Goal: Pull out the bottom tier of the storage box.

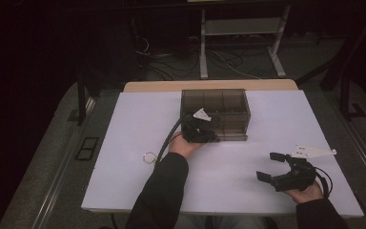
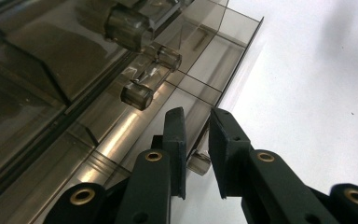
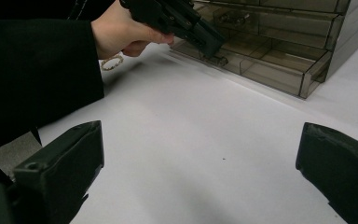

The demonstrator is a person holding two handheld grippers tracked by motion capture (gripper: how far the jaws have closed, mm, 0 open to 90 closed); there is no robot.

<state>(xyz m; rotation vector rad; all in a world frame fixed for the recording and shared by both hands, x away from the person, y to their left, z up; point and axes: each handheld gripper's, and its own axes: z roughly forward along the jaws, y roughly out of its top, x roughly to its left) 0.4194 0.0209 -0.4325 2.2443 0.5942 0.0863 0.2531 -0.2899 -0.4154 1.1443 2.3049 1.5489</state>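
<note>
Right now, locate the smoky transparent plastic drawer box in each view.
High view: smoky transparent plastic drawer box at the table's far centre.
Left gripper view: upper left, close up.
Right gripper view: upper right.
Shared landmark: the left gripper at its bottom drawer.

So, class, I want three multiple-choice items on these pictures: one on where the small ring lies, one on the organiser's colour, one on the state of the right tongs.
1. Where does the ring lie?
A. On the table, beside the left forearm
B. Inside a drawer
C. Between the right tongs

2. What colour is the drawer organiser?
A. Opaque red
B. Smoky translucent grey
C. Bright white

3. How do the right tongs stand?
A. Shut on the ring
B. Shut on a drawer knob
C. Open, holding nothing

Answers: 1 A, it sits on the white table by the sleeve. 2 B, its dividers show through the walls. 3 C, the jaws stand wide apart over bare table.
</note>
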